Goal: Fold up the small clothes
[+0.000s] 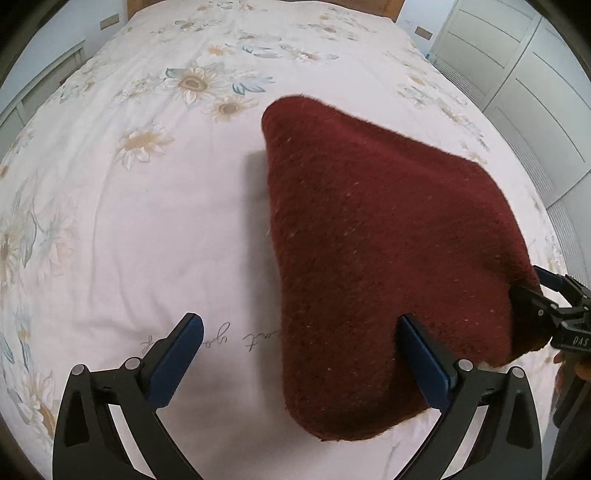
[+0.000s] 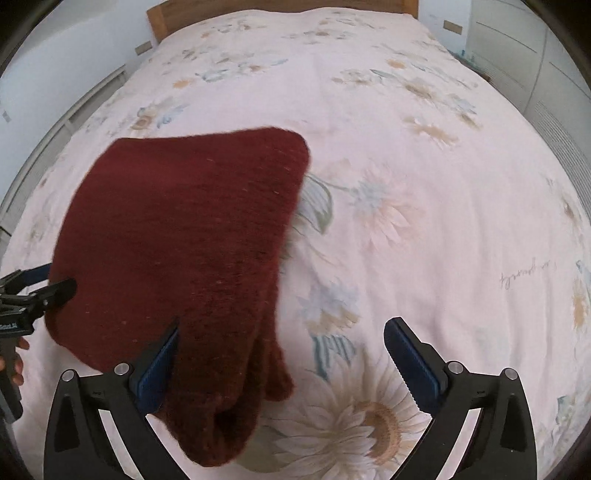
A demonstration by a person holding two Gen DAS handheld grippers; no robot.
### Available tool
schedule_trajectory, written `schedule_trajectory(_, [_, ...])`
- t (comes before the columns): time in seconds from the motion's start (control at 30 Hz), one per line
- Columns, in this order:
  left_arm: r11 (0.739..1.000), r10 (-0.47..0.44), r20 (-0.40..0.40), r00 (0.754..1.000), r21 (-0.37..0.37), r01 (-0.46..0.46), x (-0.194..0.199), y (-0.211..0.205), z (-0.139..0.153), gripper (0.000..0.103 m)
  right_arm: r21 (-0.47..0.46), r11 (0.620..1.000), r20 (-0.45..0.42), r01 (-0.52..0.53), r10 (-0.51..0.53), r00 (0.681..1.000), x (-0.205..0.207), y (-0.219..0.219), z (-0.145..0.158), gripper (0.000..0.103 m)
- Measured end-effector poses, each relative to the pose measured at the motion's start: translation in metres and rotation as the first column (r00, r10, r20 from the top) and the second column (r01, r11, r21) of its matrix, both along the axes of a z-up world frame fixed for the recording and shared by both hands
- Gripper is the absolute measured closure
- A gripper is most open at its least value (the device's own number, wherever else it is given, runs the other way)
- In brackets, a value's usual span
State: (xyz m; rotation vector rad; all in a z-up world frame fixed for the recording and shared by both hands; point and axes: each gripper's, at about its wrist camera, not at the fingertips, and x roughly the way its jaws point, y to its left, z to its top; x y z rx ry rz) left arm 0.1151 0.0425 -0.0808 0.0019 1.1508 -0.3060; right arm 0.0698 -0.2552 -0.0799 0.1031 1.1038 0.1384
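Observation:
A dark red knitted garment lies folded on the floral bedsheet; it also shows in the right wrist view. My left gripper is open, its right finger resting over the garment's near left part, its left finger over bare sheet. My right gripper is open, its left finger against the garment's near right edge, its right finger over bare sheet. The right gripper's tip shows at the garment's right edge; the left gripper's tip shows at its left edge.
The bed's wooden headboard is at the far end. White wardrobe doors stand along the right side and a white wall and rail along the left. Bare floral sheet surrounds the garment.

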Motion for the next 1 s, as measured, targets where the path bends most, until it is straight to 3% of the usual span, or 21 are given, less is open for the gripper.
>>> schedule_trajectory(0.17, [1.000,-0.016,0.049,0.999,0.021,0.015,-0.015,0.001,-0.007,0.000,0.012,1.000,0.012,0.016,-0.016,1.000,-0.002,-0.007,-0.011,0.001])
schedule_trajectory(0.33, [0.998,-0.016,0.074,0.997,0.057,0.012,-0.011,-0.008,-0.003,0.001,-0.002,1.000,0.043,0.024,-0.024,0.999,-0.008,-0.001,0.011,0.001])
schedule_trajectory(0.53, [0.996,0.029,0.096,0.995,0.079,-0.037,-0.027,-0.007,0.038,0.001,-0.026,0.999,0.113,0.028,-0.025,0.993,-0.029,0.003,0.056,0.001])
schedule_trajectory(0.63, [0.998,0.027,0.131,0.991,0.056,-0.035,-0.044,-0.001,0.063,0.001,-0.031,0.999,0.143,0.043,-0.038,0.989,-0.047,0.002,0.081,0.001])
schedule_trajectory(0.83, [0.993,0.047,0.185,0.982,0.097,-0.066,-0.081,0.004,0.107,0.001,-0.026,0.997,0.211,0.074,-0.067,0.975,-0.091,-0.005,0.126,0.001])
schedule_trajectory(1.0, [0.992,0.052,0.179,0.983,0.101,-0.071,-0.111,0.003,0.117,0.001,-0.045,0.995,0.192,0.089,-0.078,0.978,-0.113,-0.009,0.132,0.001])
